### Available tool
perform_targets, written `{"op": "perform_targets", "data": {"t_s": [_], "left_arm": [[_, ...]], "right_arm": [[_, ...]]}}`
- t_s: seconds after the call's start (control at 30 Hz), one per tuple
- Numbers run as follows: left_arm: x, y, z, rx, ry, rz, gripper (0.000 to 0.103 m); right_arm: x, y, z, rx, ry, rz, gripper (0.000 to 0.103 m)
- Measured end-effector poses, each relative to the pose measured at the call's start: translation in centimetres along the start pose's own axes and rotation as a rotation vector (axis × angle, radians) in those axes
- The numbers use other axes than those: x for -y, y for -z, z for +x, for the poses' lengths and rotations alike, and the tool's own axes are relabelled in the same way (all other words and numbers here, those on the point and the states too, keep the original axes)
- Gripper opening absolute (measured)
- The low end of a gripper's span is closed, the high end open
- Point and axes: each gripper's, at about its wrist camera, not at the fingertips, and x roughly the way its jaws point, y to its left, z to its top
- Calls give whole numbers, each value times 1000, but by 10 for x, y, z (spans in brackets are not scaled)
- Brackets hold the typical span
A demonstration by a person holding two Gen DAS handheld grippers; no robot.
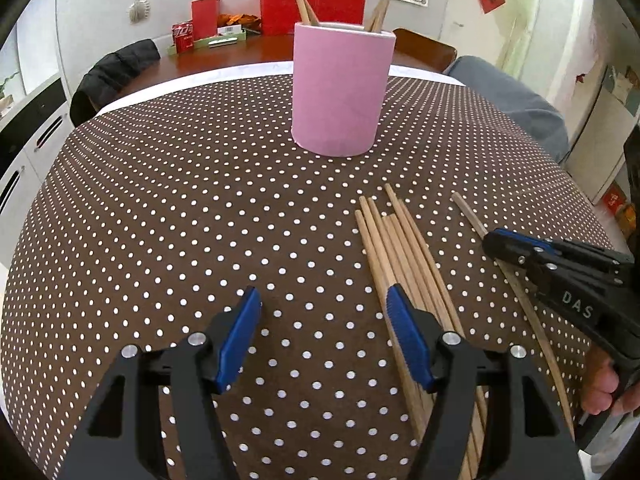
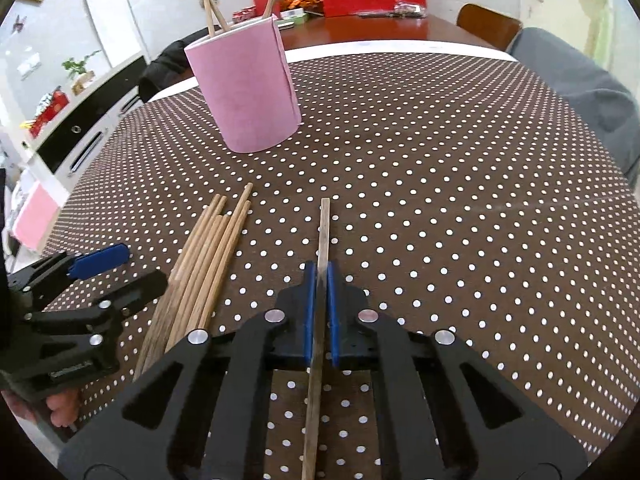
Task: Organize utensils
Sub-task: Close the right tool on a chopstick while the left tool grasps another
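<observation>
A pink cylindrical holder (image 1: 340, 88) stands upright on the dotted tablecloth with several wooden chopsticks in it; it also shows in the right wrist view (image 2: 246, 88). A bundle of loose chopsticks (image 1: 404, 256) lies on the cloth, seen too in the right wrist view (image 2: 204, 256). My left gripper (image 1: 320, 312) is open and empty, its right finger over the bundle. My right gripper (image 2: 320, 280) is shut on a single chopstick (image 2: 324, 232) that lies along its fingers; the same gripper (image 1: 496, 242) and chopstick (image 1: 466, 212) show at the right of the left wrist view.
The brown white-dotted tablecloth (image 1: 180, 200) covers the table. Behind it a dark wooden table (image 2: 380, 28) bears red cards and boxes. A chair with grey cloth (image 1: 508, 96) stands at the far right, a dark jacket on a chair (image 1: 116, 72) at the far left.
</observation>
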Motion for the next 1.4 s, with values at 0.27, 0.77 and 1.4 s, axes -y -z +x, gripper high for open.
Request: {"op": "perform_targets", "data": {"t_s": [0.27, 0.77, 1.4], "left_arm": [[12, -13, 6, -61, -48, -23, 68], [21, -52, 30, -212, -137, -114, 77], [25, -28, 12, -354, -154, -145, 77]], "right_arm": [[21, 1, -2, 2, -117, 97, 6], [34, 11, -10, 2, -199, 165, 6], [34, 10, -12, -1, -193, 155, 6]]}}
